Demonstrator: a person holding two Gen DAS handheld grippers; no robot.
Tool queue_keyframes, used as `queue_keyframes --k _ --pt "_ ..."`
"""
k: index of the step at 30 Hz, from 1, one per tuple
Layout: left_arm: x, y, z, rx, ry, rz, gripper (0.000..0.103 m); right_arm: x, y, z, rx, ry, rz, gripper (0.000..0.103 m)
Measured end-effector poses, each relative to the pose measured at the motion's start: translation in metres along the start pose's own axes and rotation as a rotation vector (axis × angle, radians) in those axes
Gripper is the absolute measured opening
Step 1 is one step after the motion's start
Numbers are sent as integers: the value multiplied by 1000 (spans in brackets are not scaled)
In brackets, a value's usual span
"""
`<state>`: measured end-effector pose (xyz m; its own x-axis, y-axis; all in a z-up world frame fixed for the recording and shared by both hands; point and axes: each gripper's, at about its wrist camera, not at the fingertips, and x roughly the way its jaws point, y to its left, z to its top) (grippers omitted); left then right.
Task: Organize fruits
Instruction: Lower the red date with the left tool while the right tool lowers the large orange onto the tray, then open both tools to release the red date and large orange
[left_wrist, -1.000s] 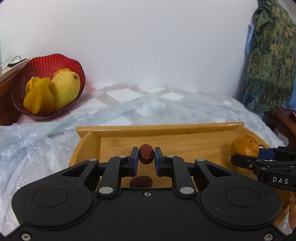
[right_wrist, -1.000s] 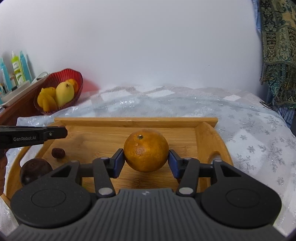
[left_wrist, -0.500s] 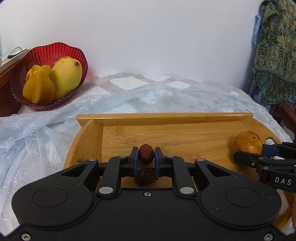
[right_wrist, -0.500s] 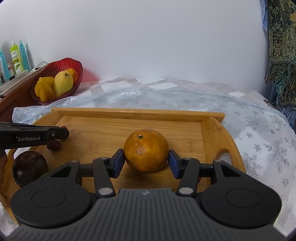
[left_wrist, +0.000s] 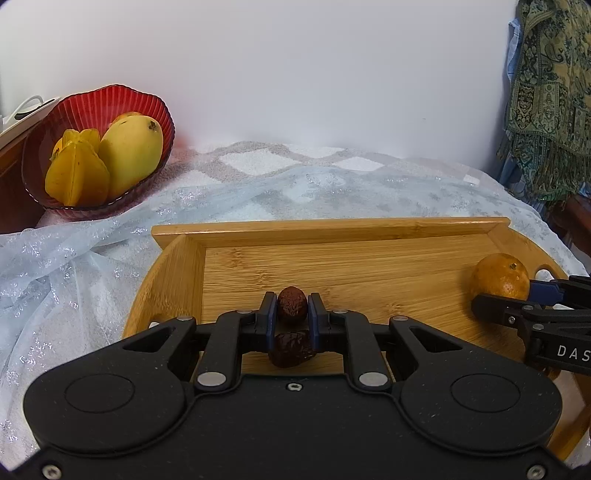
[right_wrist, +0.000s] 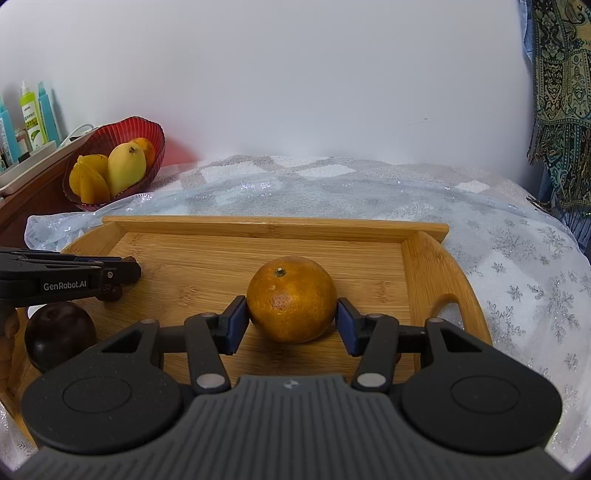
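Left wrist view shows the left gripper (left_wrist: 291, 312) clenched on a wrinkled red date (left_wrist: 291, 310), with a second date (left_wrist: 290, 353) lying on the wooden tray (left_wrist: 258, 269) just beneath the fingers. Right wrist view shows the right gripper (right_wrist: 291, 319) grasping an orange (right_wrist: 291, 299) low over the tray floor, while a dark round plum (right_wrist: 59, 334) sits at the tray's left end. Farther back, beyond the pale snowflake cloth (right_wrist: 517, 258), a red bowl (left_wrist: 155, 107) holds a mango (left_wrist: 131, 155) and a starfruit (left_wrist: 75, 173) near the wall.
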<state>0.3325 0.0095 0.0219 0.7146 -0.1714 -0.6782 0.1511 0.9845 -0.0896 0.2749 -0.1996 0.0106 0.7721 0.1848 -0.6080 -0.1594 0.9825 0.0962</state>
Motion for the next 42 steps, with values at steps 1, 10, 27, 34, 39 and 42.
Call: queue_keyframes --k 1,10,27,34,39,42 --pt "0 0 0 -1 0 0 17 0 0 0 0 0 0 56" --pt "0 0 0 -1 -1 0 17 0 -1 0 5 -2 1 57" --pt "-4 2 -3 4 4 5 20 -1 -4 -1 18 -4 1 69" --pt "-9 3 -4 -2 3 11 34 -6 -6 0 21 -14 7 75" --pt "-19 3 -3 -5 -20 10 43 -13 -4 0 10 -34 -4 80" --pt "-27 2 -2 -10 -35 8 49 -19 -3 1 8 -52 -4 83"
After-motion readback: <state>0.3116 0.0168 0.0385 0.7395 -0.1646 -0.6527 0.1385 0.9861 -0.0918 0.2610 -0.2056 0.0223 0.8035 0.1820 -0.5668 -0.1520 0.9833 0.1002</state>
